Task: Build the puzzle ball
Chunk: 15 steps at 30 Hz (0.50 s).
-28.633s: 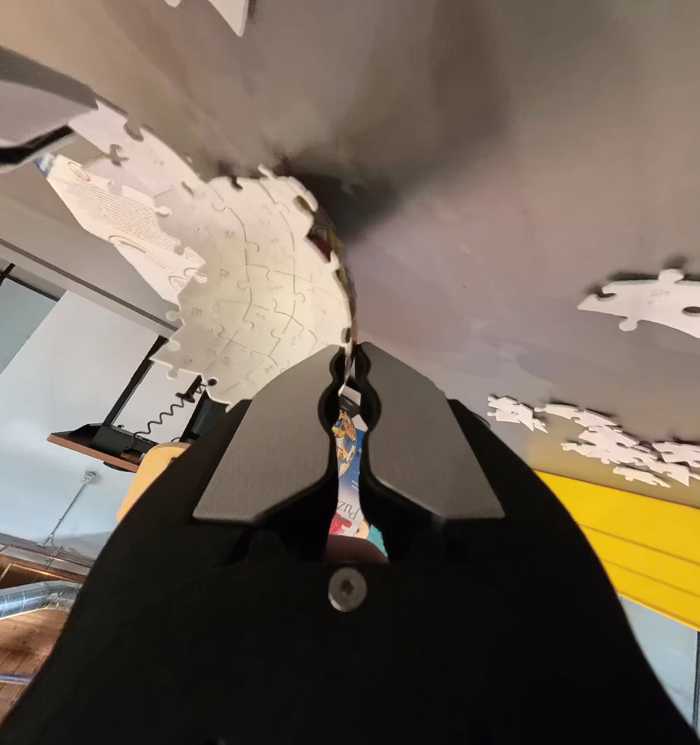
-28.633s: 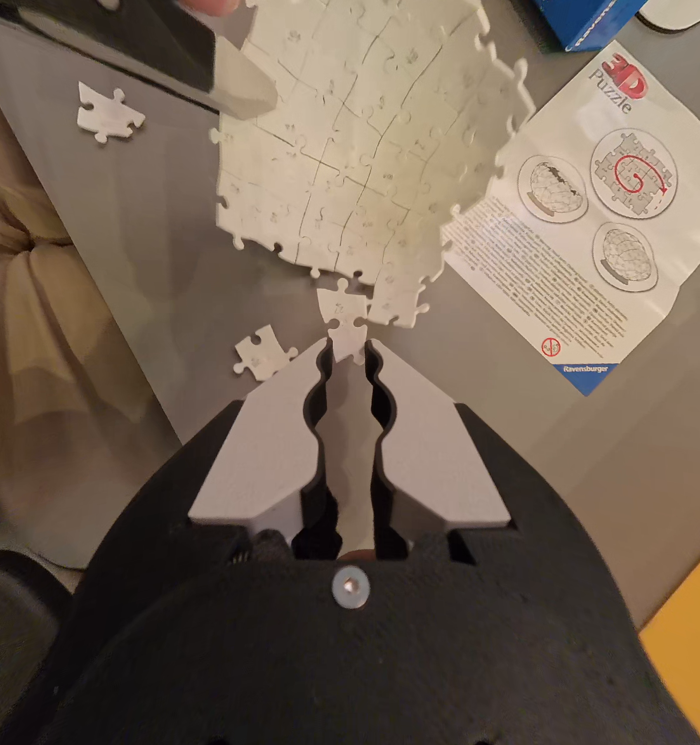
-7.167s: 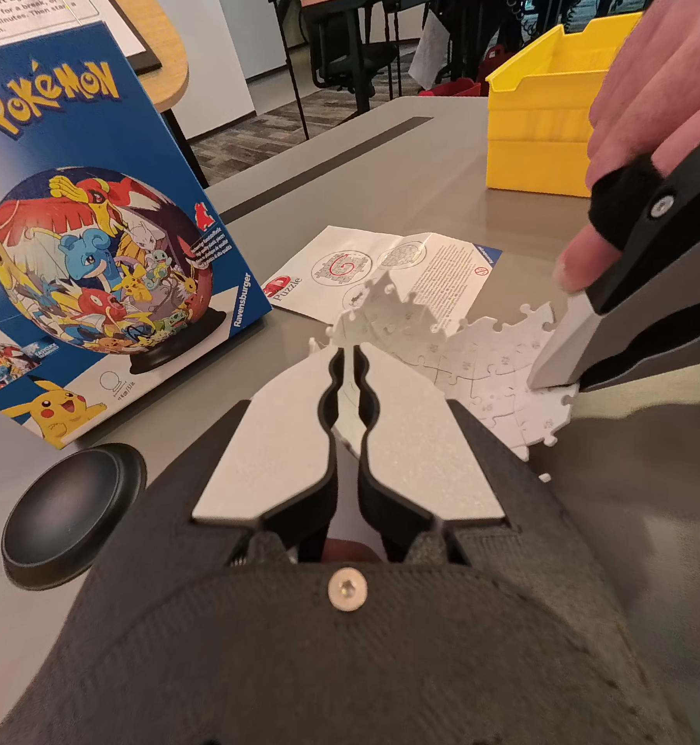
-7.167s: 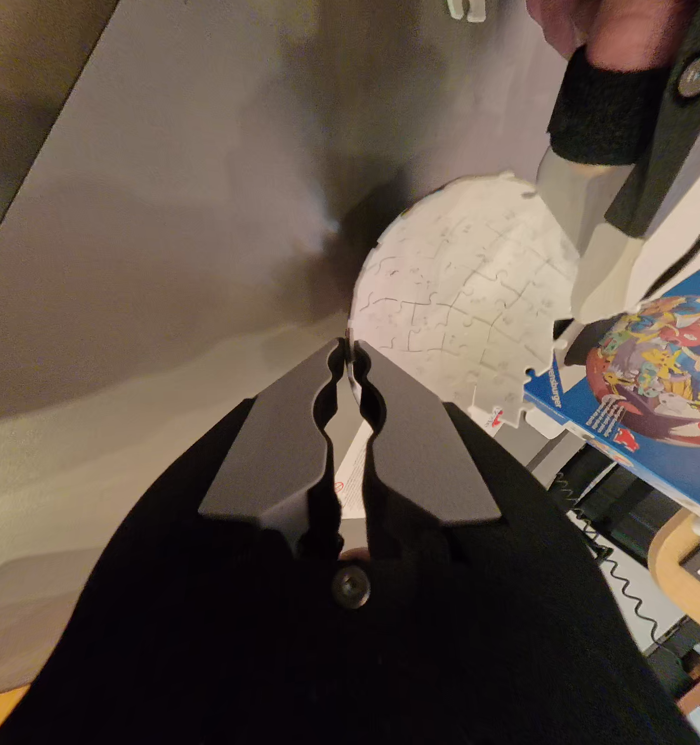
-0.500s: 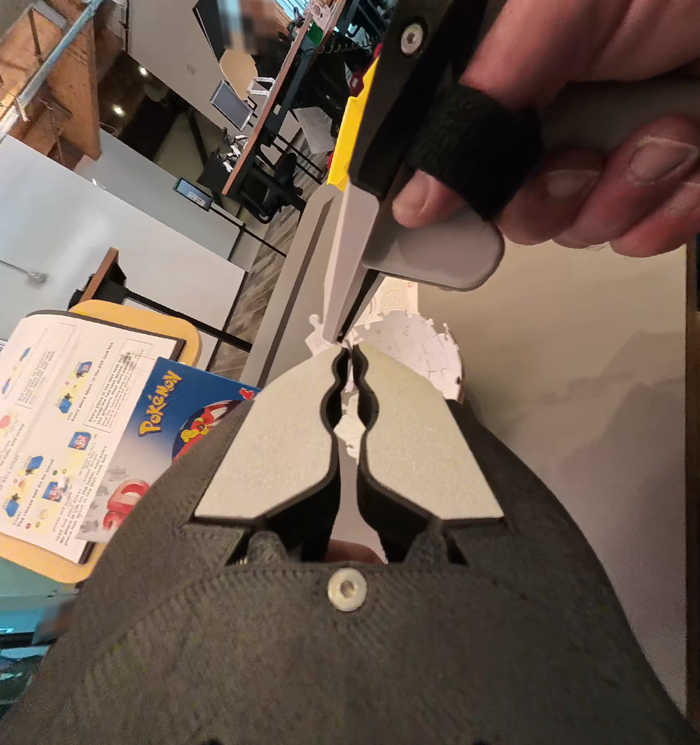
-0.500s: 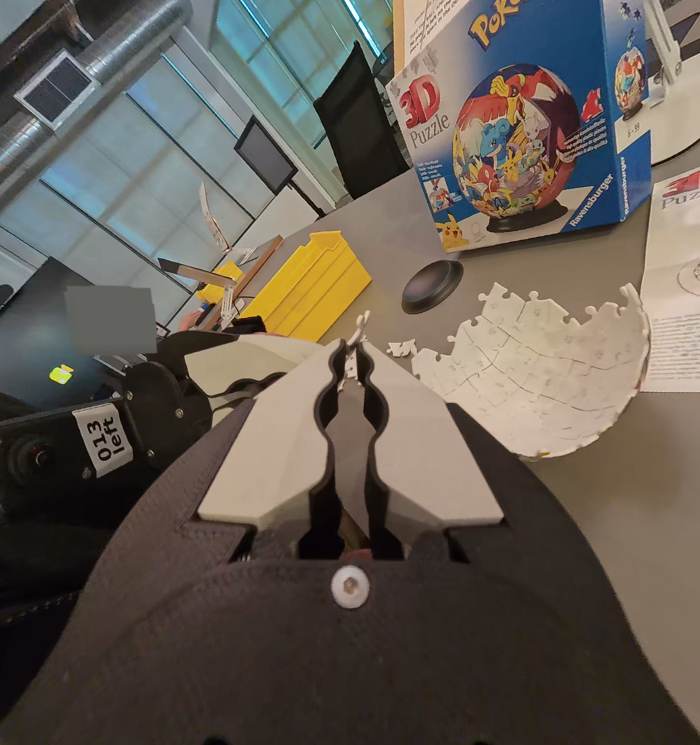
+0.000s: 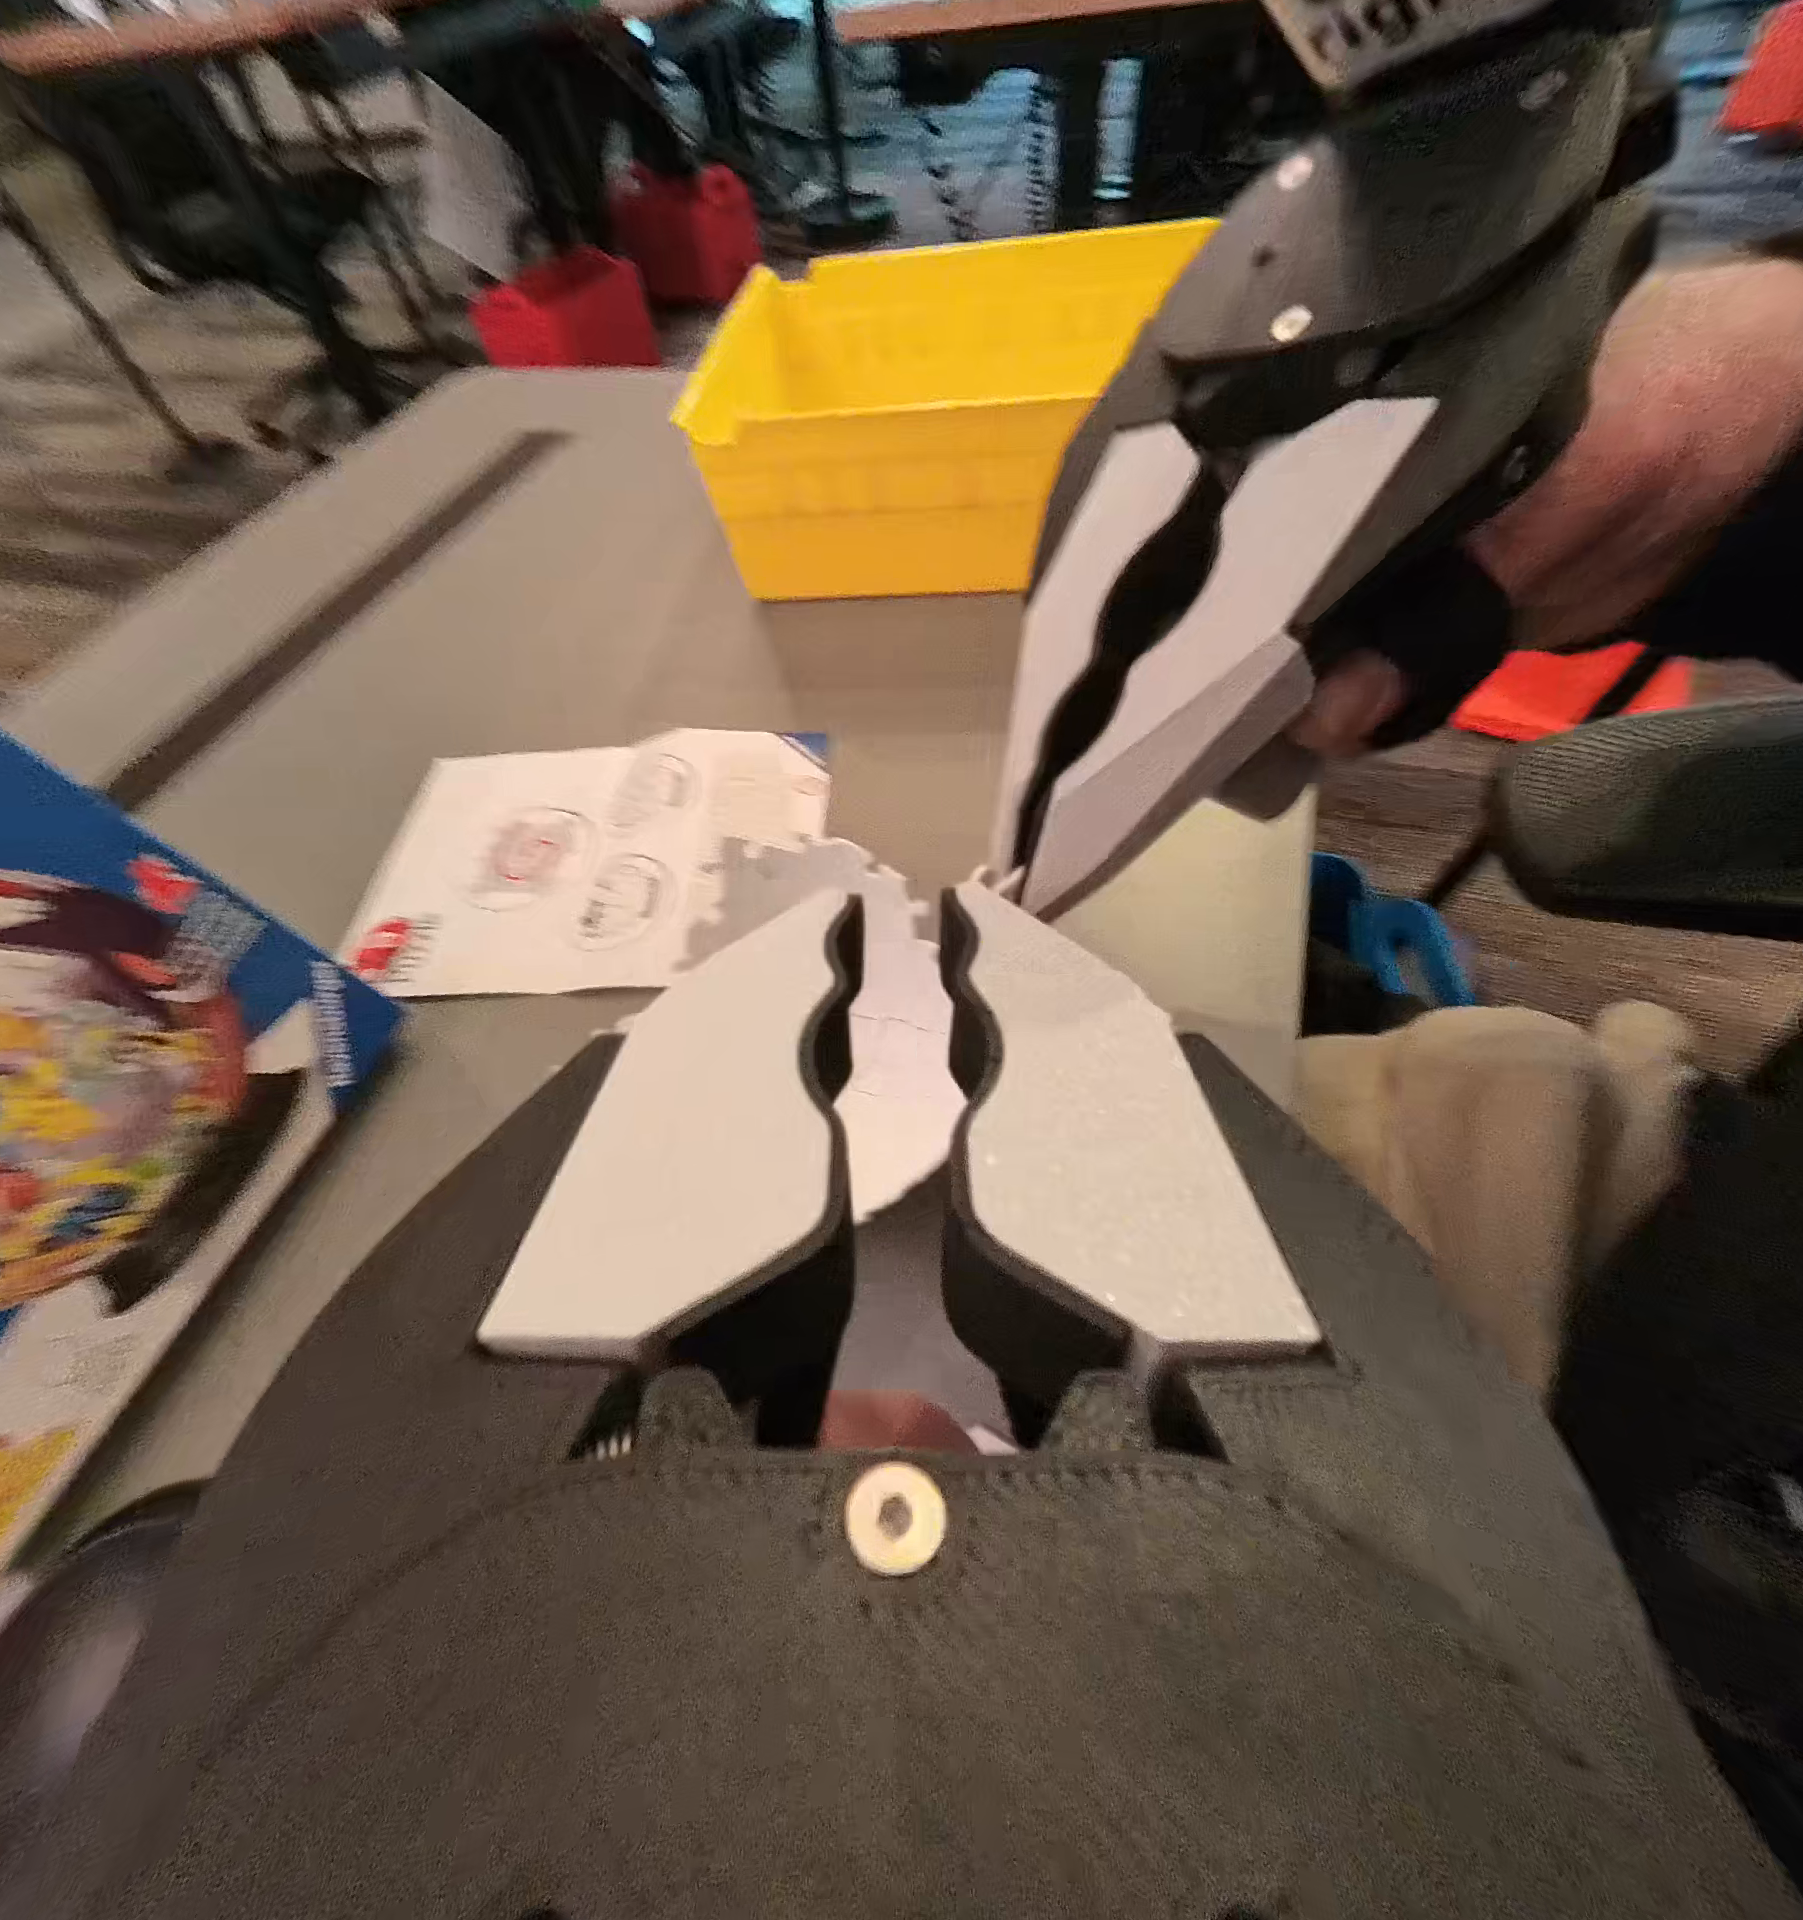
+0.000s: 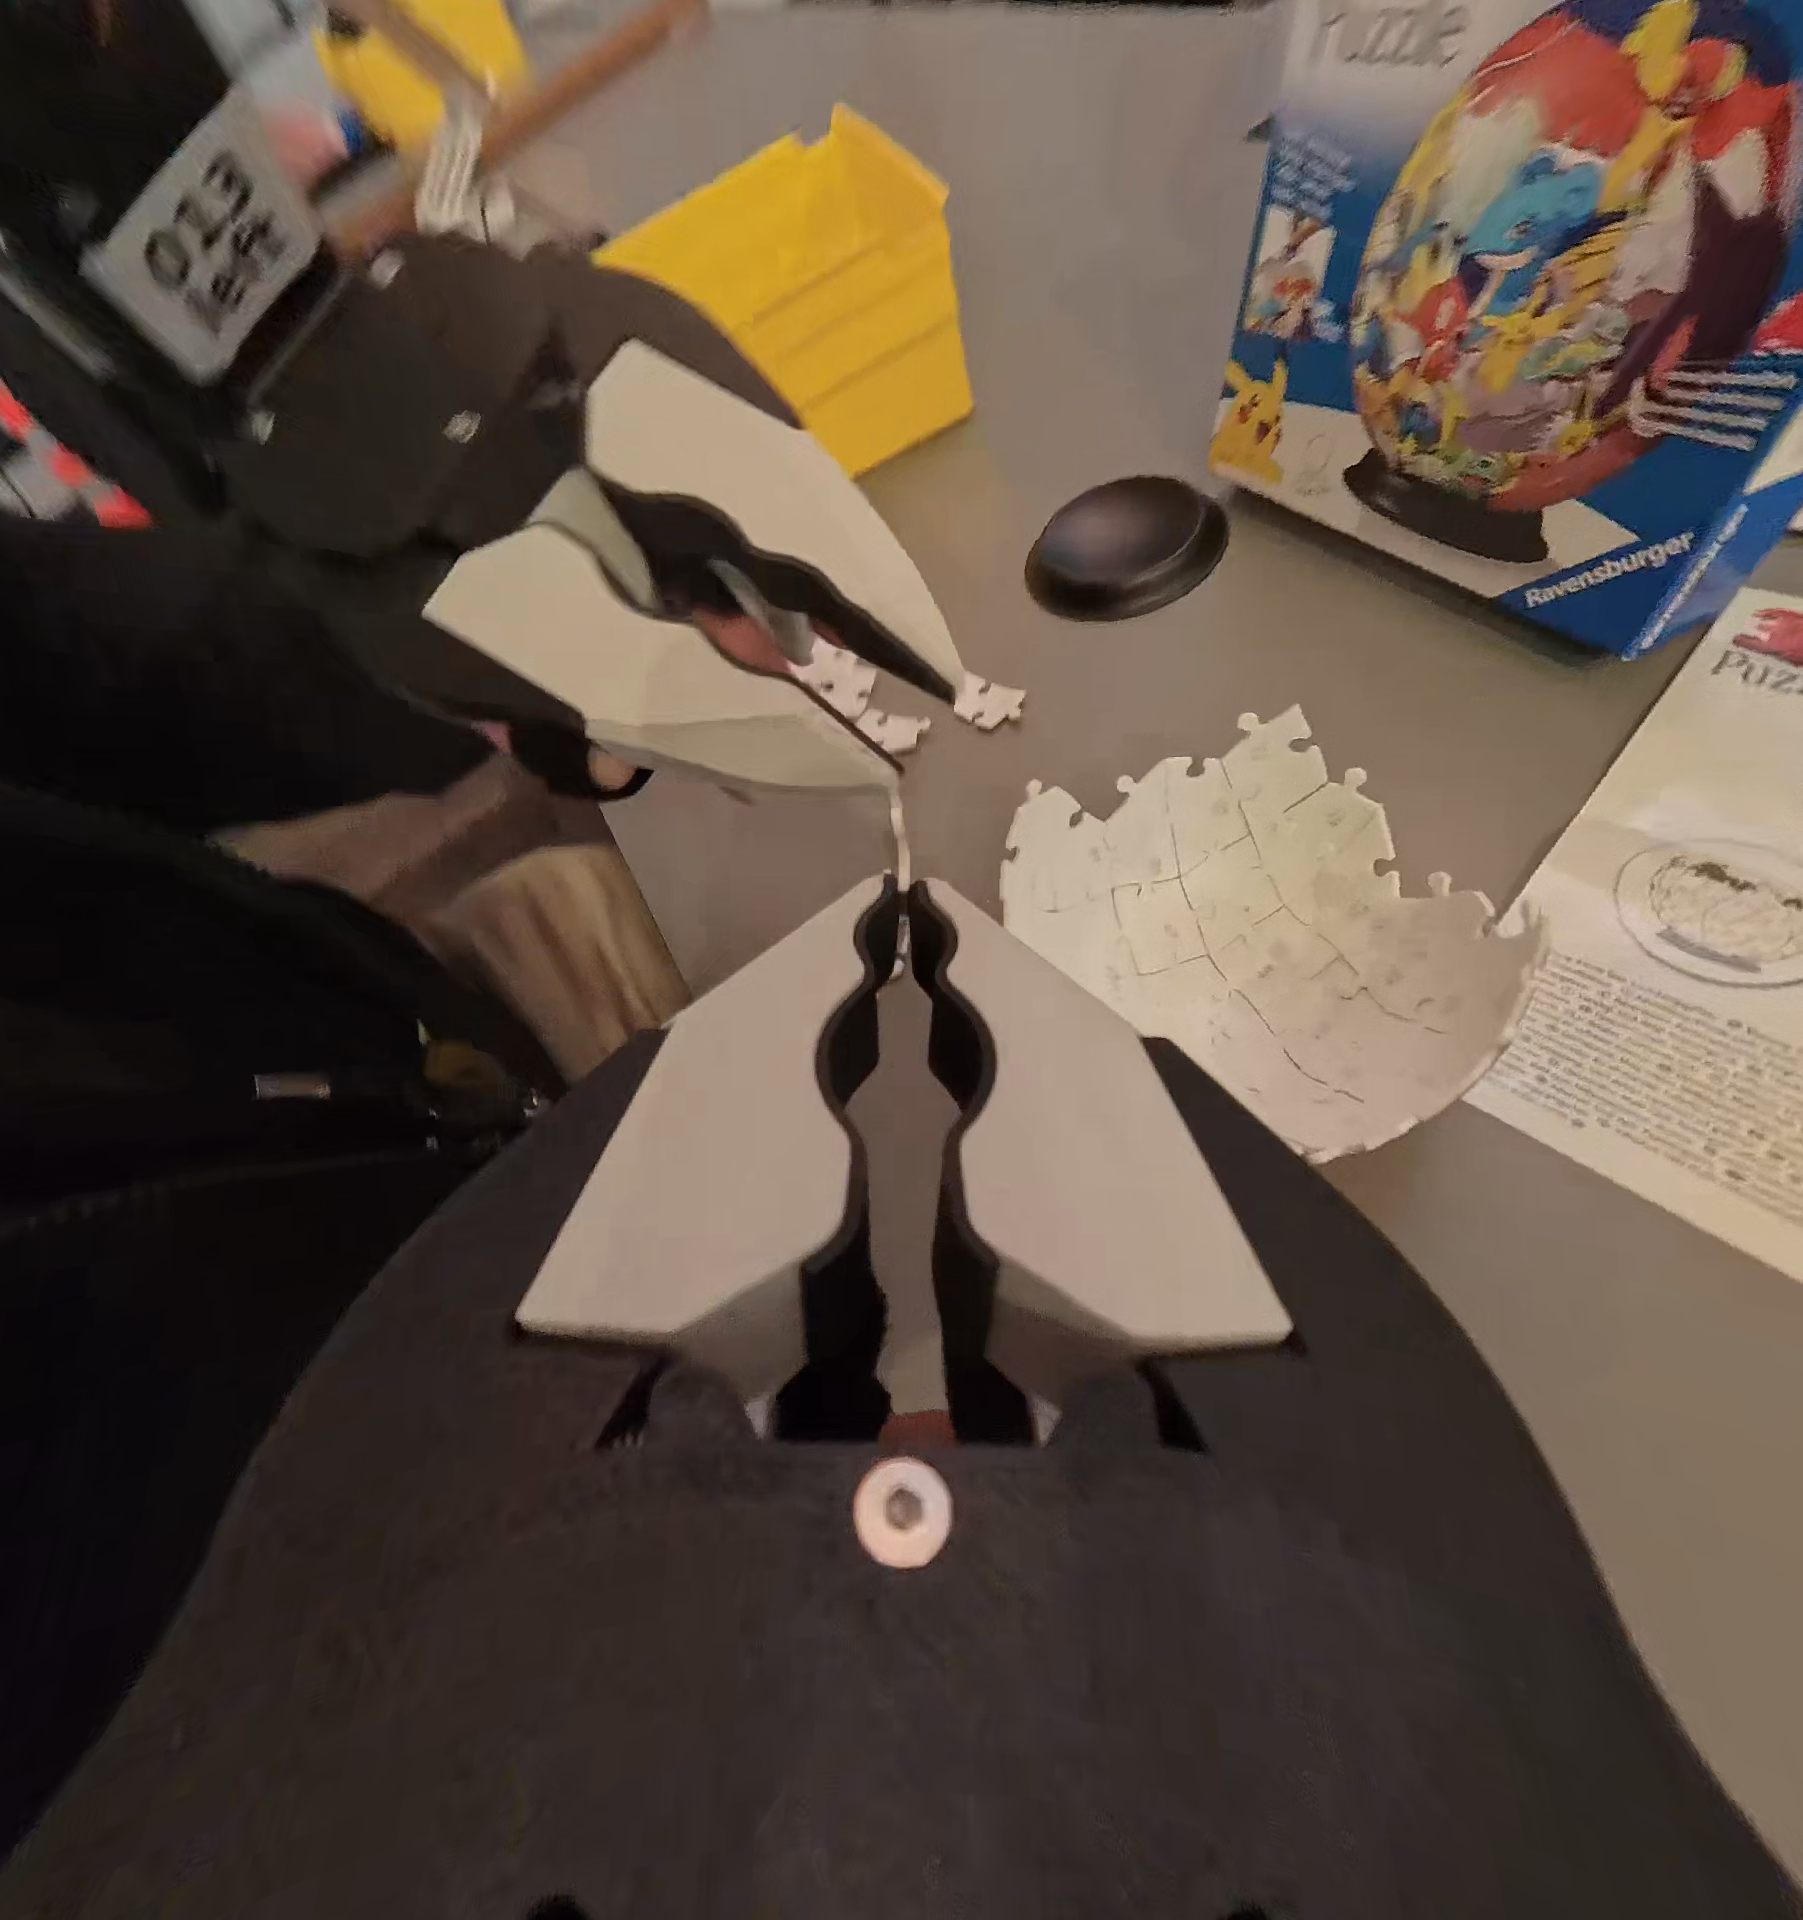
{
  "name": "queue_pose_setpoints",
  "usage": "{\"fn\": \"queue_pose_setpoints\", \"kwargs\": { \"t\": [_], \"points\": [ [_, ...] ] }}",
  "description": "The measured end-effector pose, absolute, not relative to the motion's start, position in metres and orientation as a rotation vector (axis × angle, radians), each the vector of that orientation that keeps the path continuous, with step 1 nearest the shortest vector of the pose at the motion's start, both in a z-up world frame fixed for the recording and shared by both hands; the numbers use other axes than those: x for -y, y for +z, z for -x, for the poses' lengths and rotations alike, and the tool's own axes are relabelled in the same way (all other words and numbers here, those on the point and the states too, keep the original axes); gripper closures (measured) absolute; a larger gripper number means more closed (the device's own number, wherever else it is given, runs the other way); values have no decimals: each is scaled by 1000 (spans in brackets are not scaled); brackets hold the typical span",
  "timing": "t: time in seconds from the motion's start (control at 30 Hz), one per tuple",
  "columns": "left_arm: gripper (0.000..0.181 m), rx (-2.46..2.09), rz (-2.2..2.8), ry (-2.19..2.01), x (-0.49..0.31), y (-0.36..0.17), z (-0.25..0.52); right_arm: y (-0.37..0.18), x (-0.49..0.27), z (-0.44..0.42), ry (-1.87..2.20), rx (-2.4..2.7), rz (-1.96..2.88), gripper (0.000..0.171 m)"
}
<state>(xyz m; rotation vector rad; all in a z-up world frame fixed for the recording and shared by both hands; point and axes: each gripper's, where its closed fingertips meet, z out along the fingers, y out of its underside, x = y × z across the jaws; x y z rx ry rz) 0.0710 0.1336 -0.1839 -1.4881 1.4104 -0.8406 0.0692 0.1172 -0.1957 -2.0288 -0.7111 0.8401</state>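
right gripper (image 8: 902, 899) pinching puzzle piece (image 8: 897, 831) edge-on for fitting | left gripper (image 7: 902, 909) gaping slightly, empty | half-shell (image 8: 1261, 935) resting on table (image 8: 1499, 1351)

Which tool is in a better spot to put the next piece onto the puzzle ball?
Probably the right tool. It is shut on a white puzzle piece, and the half-built ball lies on the table just beside its tips. The left tool is open and holds nothing.

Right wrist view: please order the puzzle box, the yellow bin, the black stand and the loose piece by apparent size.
1. Puzzle box
2. Yellow bin, though it stands farther away
3. Black stand
4. Loose piece
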Motion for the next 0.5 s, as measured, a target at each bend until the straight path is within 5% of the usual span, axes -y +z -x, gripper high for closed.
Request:
{"fn": "queue_pose_setpoints", "kwargs": {
  "t": [0.33, 0.5],
  "points": [
    [165, -1612, 1523, -1046, -114, -198, -69, -206, -112, -70, 727, 981, 2087, 171],
    [179, -1682, 1513, -969, -112, -212, -76, -211, -115, -72, 616, 1078, 2109, 169]
  ]
}}
